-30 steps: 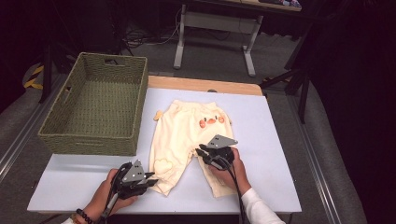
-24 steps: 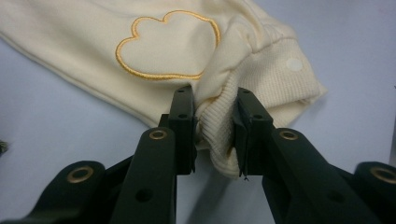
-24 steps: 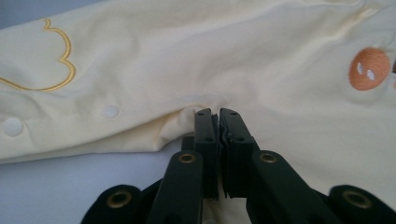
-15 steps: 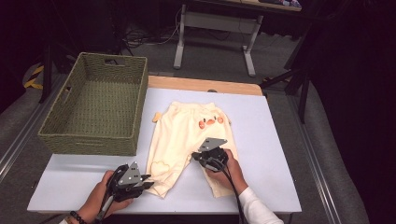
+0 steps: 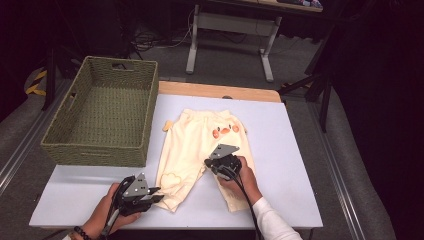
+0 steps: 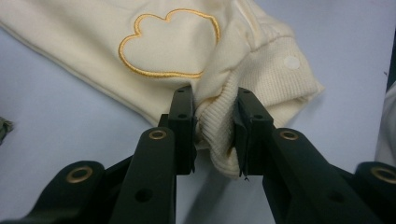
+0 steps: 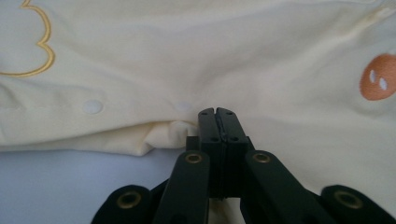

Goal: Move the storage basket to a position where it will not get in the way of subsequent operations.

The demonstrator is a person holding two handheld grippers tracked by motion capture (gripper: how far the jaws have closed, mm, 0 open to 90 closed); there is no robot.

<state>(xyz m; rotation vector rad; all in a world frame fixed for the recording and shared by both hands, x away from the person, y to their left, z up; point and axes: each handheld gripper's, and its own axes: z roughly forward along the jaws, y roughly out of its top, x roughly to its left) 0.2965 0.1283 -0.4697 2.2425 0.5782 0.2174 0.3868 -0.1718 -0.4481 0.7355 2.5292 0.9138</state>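
Fingers of the left gripper (image 6: 212, 123) clench the trousers' (image 5: 200, 145) ribbed cuff (image 6: 219, 135); right gripper (image 7: 218, 114) pinches the crotch fabric. Folding is underway: next, carry the cuff toward 12 o'clock across the bench (image 5: 290, 150).

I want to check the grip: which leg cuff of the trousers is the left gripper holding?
The left gripper pinches the ribbed cuff of the leg with the cloud outline.
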